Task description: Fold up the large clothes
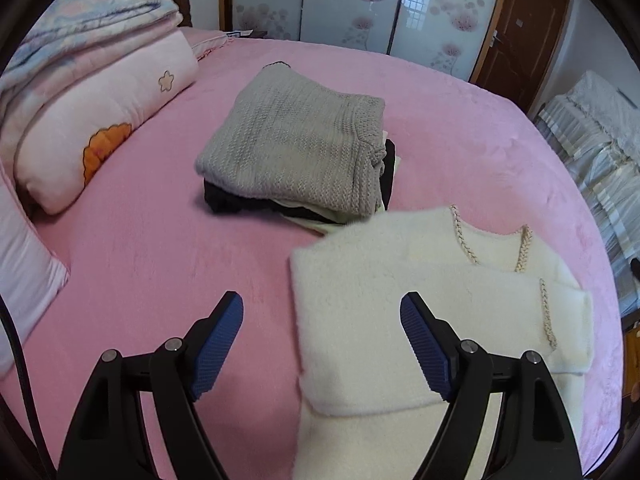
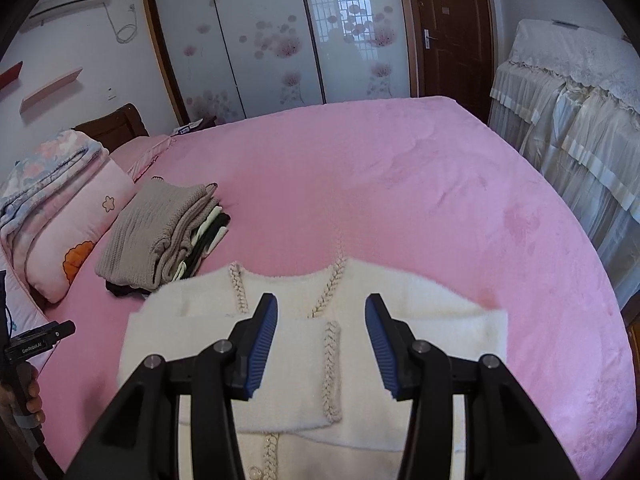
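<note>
On the pink bed, a cream cardigan lies half folded while both grippers hang open above it.

Near the front edge of the bed [image 2: 400, 184] the cream cardigan [image 2: 304, 344] lies flat, both sleeves crossed over its chest; judging by the long body running out of view toward the camera, the lengthwise fold is not yet done. A pile of folded clothes [image 1: 296, 156], a grey sweater on top, sits just beyond the cardigan's left shoulder, so several pieces look finished. The left gripper [image 1: 322, 316] is spread wide over the cardigan's left edge, holding nothing; the right gripper [image 2: 322, 320] is moderately open over the chest, also holding nothing. Only the right view shows the braided front trim with buttons and the left tool's handle in a hand; the left view shows the pile closer.
</note>
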A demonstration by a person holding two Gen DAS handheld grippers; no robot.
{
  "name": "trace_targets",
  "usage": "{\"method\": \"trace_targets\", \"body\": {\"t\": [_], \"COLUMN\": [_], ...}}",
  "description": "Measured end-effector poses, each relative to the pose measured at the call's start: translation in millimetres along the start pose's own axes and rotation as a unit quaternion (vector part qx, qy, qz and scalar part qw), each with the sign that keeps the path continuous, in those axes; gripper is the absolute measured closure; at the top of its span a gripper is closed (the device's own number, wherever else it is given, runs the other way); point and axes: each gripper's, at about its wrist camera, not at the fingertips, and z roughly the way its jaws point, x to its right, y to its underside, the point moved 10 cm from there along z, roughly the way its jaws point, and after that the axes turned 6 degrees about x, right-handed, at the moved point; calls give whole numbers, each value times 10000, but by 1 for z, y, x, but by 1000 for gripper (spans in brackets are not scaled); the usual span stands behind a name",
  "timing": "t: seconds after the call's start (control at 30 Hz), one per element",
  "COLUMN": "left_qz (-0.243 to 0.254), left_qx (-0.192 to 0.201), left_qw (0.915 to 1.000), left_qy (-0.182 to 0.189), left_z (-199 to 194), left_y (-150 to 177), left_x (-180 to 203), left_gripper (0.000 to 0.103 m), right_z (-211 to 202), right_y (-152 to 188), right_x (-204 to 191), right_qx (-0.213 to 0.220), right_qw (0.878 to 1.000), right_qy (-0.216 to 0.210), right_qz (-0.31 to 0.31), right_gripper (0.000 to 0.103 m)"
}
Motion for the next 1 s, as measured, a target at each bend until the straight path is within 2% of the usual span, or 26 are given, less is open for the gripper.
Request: {"method": "trace_targets", "body": {"t": [0.1,0.17,0.23,0.43,0.6,0.8,0.97,1.0], "left_qz": [237,276,239,-79,-300,-747,-954,-956], "left_qx": [-165,-288,-384,-829,-1060,-1163,-1121,-1090], "left_qw": [9996,9992,9990,9965,9939,9899,9877,9879], "left_qy": [31,28,-1,-68,-102,302,527,554], "left_z": [21,38,55,113,148,172,178,178], "left_y": [-2,0,2,22,38,53,55,54], "left_x": [8,10,9,-8,-22,-25,-26,-25], "left_gripper": [23,23,23,23,23,23,23,31], "right_z": [5,18,35,83,125,161,178,178], "right_y": [-7,-1,8,41,72,103,116,116], "right_x": [-2,-3,2,13,18,14,13,11], "right_qx": [216,12,-240,-758,-1263,-1646,-1669,-1625], "right_qw": [9997,9999,9997,9968,9914,9855,9851,9858], "right_qy": [-78,-106,47,115,-24,-140,-160,-188], "right_qz": [98,113,91,237,332,391,387,374], "right_gripper": [57,57,57,57,57,57,57,57]}}
